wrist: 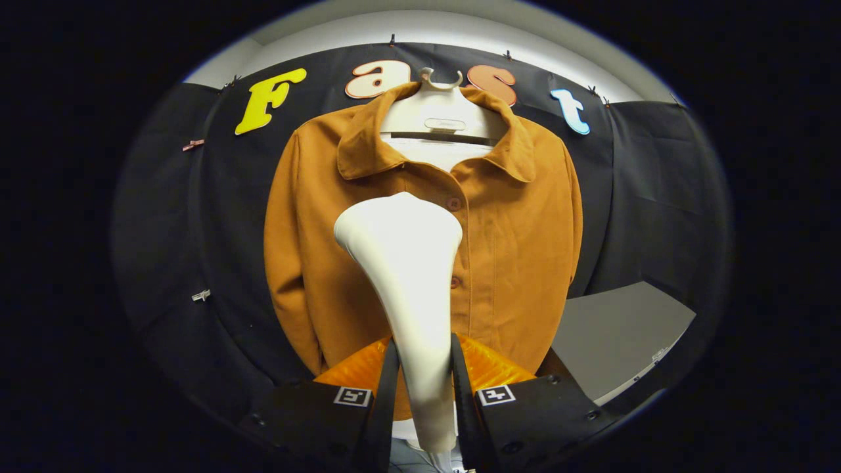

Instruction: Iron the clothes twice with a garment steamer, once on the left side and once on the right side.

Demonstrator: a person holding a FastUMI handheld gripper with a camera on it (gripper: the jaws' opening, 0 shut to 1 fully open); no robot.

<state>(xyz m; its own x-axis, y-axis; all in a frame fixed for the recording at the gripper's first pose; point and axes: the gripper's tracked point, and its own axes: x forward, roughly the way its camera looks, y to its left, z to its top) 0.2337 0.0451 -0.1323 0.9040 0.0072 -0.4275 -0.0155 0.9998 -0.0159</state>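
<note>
An orange-brown buttoned jacket [512,249] hangs on a white hanger [441,105] against the booth's black wall, straight ahead. A white garment steamer [407,276] rises between my fingers, its handle pinched by both. Its wide head [397,223] sits in front of the jacket's chest, a little left of the button placket. My gripper [420,381] is shut on the steamer's handle. Whether the head touches the cloth cannot be told.
A grey table top [617,335] lies low to the right of the jacket. Black cloth walls surround the jacket on both sides, with small clips [201,295] pinned on the left.
</note>
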